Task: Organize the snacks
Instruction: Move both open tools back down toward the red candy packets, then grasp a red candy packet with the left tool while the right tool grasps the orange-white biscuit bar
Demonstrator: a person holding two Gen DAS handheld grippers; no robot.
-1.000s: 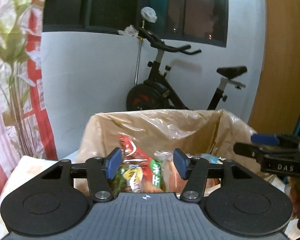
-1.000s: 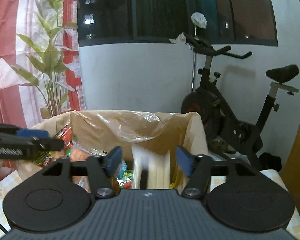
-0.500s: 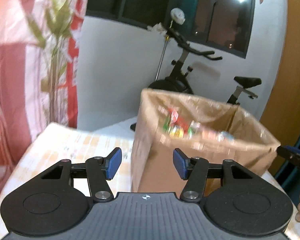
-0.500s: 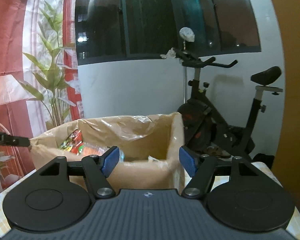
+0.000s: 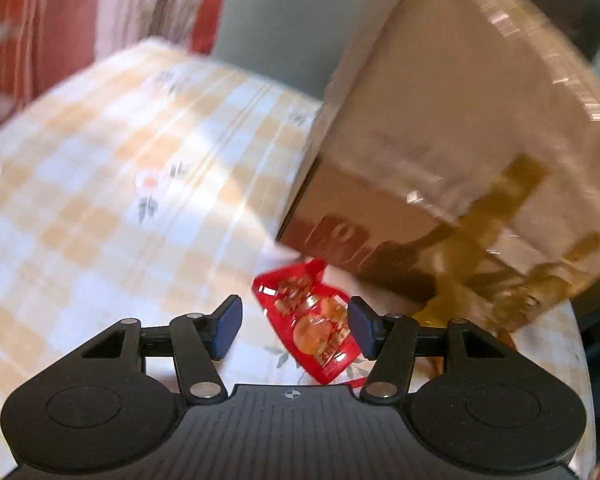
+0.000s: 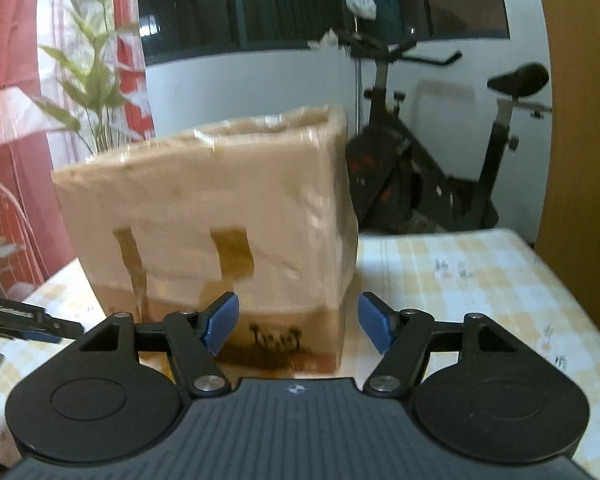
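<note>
A red snack packet (image 5: 315, 327) lies flat on the checked tablecloth (image 5: 100, 184) just in front of a cardboard box (image 5: 440, 152) lined with plastic. My left gripper (image 5: 294, 326) is open and empty, tilted down over the packet, which shows between its blue fingertips (image 5: 227, 326). My right gripper (image 6: 298, 324) is open and empty, facing the side of the same box (image 6: 212, 208) from close by. The left gripper's fingers (image 6: 32, 320) show at the left edge of the right wrist view. The box's contents are hidden.
An exercise bike (image 6: 440, 152) stands behind the table (image 6: 480, 276) against a white wall. A leafy plant (image 6: 88, 80) and red-and-white curtain (image 6: 8, 80) are at the left. The view of the left wrist is motion-blurred.
Both grippers have drawn back from above the box and dropped lower. The left one has swung left and tilted down to the red packet on the cloth; the right now faces the box's side.
</note>
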